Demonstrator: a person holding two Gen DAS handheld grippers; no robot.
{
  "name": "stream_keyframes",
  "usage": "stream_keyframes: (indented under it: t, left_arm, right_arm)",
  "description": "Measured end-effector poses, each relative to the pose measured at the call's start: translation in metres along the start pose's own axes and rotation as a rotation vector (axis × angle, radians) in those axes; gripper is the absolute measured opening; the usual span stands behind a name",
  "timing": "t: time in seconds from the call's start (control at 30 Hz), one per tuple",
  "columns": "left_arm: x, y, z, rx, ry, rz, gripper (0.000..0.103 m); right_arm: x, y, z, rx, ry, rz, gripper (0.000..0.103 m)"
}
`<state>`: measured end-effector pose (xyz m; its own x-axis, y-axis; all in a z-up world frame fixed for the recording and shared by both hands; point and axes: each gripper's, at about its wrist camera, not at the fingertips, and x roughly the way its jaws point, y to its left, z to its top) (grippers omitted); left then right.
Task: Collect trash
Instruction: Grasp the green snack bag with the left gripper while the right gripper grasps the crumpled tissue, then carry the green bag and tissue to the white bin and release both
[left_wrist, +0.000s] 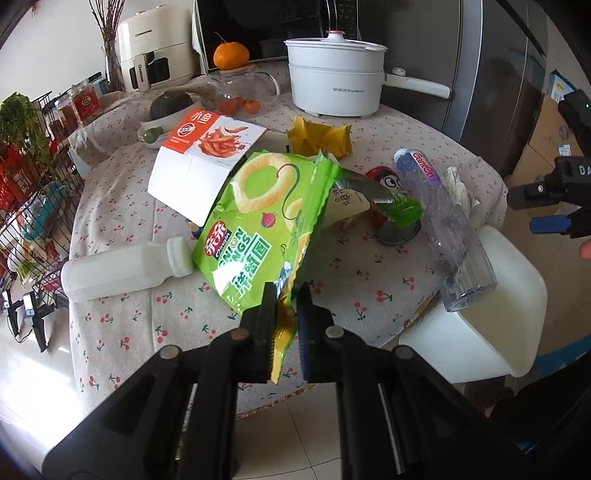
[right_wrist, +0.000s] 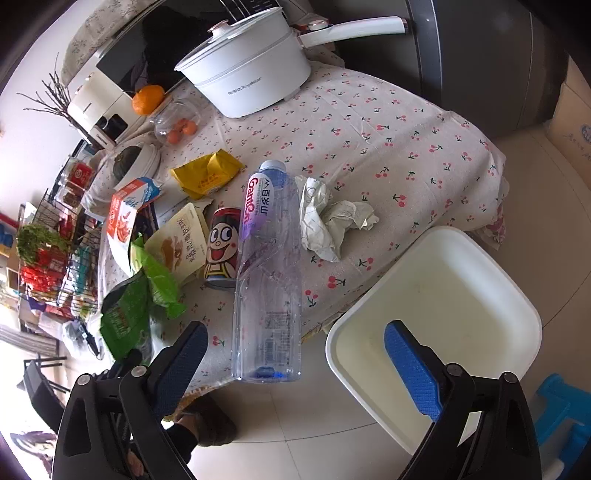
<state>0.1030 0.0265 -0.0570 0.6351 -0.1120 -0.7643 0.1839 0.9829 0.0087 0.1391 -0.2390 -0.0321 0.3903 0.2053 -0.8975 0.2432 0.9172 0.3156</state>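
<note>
My left gripper is shut on the lower edge of a green onion-ring snack bag, which is lifted off the cherry-print tablecloth. The same bag shows at the left of the right wrist view. My right gripper stands open over the base end of a clear empty water bottle, which lies at the table's front edge; its fingers do not touch the bottle. A white bin stands on the floor just right of the bottle. Around it lie crumpled paper, a red can and a yellow wrapper.
A white plastic bottle lies on its side left of the bag, and a red-and-white box lies behind it. A white electric pot, a glass teapot and an air fryer stand at the back. A wire rack is at the left.
</note>
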Motion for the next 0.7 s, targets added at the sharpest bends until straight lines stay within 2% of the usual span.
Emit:
stream_keyframes:
  t: [0.2,0.37,0.47,0.7]
  left_arm:
    - [-0.031,0.024,0.014,-0.112,-0.101,-0.07,0.011]
    - [-0.045,0.037,0.021,-0.171,-0.149,-0.11,0.011]
    - [-0.048,0.043,0.023,-0.184,-0.16,-0.126,0.011]
    - [-0.046,0.048,0.024,-0.192,-0.157,-0.144,0.011]
  right_arm:
    - [0.019,-0.018,0.03,0.081,-0.019,-0.055,0.073]
    - [0.042,-0.032,0.05,0.181,-0.001,0.037,0.056]
    - [0.059,-0.035,0.058,0.203,0.018,0.025,0.046]
    - [0.089,-0.038,0.073,0.26,0.03,0.055,0.04]
